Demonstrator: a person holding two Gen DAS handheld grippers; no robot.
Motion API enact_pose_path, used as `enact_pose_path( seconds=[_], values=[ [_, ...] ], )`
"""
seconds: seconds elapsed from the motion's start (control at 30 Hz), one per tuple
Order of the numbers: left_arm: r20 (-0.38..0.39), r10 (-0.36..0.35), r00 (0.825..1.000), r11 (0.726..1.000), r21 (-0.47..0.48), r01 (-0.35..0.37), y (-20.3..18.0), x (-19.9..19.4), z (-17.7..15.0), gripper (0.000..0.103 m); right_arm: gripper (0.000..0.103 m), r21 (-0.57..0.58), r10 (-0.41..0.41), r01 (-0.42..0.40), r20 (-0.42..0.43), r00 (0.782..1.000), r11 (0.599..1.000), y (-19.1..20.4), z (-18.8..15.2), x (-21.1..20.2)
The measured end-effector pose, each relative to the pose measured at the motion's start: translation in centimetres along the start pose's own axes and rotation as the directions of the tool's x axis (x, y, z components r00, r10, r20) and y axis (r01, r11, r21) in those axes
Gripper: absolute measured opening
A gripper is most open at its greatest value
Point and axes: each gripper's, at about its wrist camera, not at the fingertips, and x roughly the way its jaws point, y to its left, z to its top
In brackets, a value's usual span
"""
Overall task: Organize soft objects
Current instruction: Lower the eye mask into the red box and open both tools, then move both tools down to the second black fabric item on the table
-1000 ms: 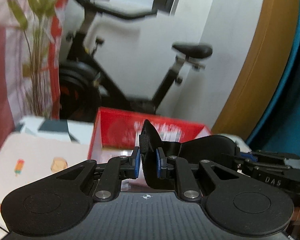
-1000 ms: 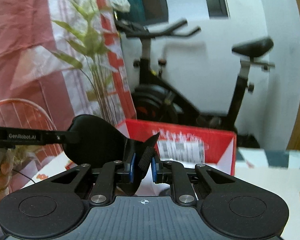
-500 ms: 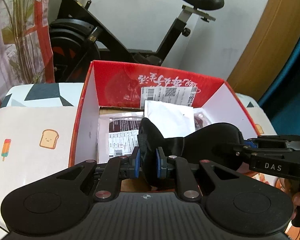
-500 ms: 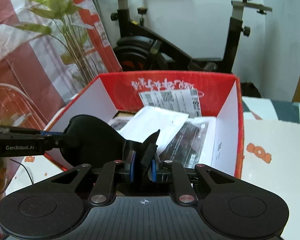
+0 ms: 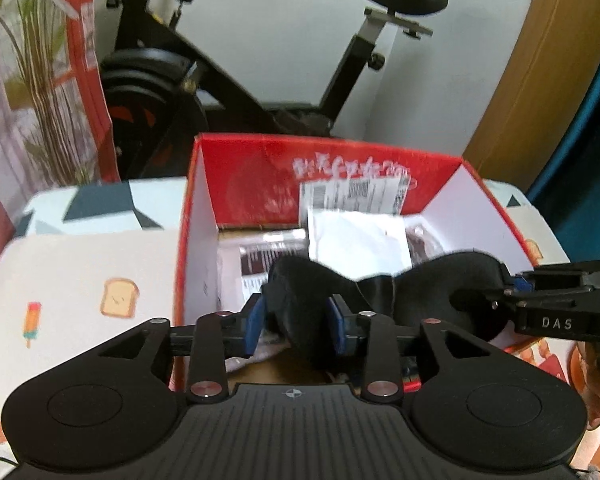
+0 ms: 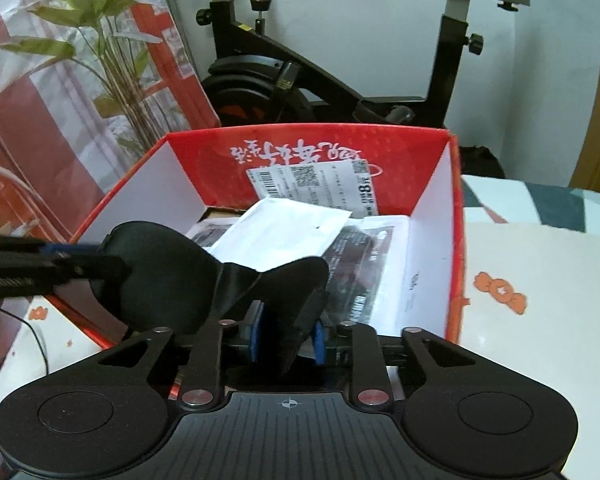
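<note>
A lived-in home room is showing here, not a lab or a shop. A black exercise bike [image 6: 340, 80] is standing against a plain white wall [image 5: 280, 40], a leafy potted plant [image 6: 96, 56] is growing beside a red-and-white patterned curtain [image 6: 28, 100], and a tablecloth [image 5: 80, 280] printed with toast and ice lollies is covering the table carrying a red cardboard box [image 6: 300, 148].

Soft indoor light, slight blur, fisheye-bent edges.
</note>
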Motion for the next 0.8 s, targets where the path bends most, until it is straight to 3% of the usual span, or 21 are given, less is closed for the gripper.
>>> enact_pose_path(
  seconds=[0.2, 0.43, 0.63, 0.7, 0.73, 0.8],
  values=[
    [0.086, 0.024, 0.996, 1.0, -0.006, -0.024, 0.2, -2.2, 0.8, 0.038, 0.043, -0.026, -0.061, 0.063, 0.051, 0.997, 0.998, -0.4, 0.4, -1.9],
    [0.112, 0.031, 0.993, 0.999, -0.029, -0.028, -0.2, -2.9, 0.2, 0.038, 0.044, -0.003, -0.082, 0.083, 0.138, 0.987, 0.997, -1.4, 0.8, -4.8],
    [0.142, 0.024, 0.99, 0.999, -0.033, -0.019, -0.7, -4.5, -1.7, 0.038, 0.048, -0.013, -0.072, 0.076, 0.197, 0.978, 0.997, -0.4, -0.8, -7.2],
    [0.152, 0.022, 0.988, 0.999, -0.032, -0.017, -0.9, -5.4, -2.7, 0.039, 0.068, -0.026, -0.073, 0.08, 0.206, 0.976, 0.996, 0.4, -1.6, -8.1],
    [0.155, 0.023, 0.988, 0.999, -0.032, -0.018, -1.1, -5.7, -3.1, 0.04, 0.073, -0.032, -0.073, 0.081, 0.211, 0.975, 0.996, 0.8, -2.0, -8.5],
    [0.165, 0.021, 0.986, 0.999, -0.032, -0.016, -1.2, -6.6, -4.3, 0.051, 0.086, -0.048, -0.067, 0.08, 0.218, 0.974, 0.996, 1.6, -3.0, -9.4]
  ],
)
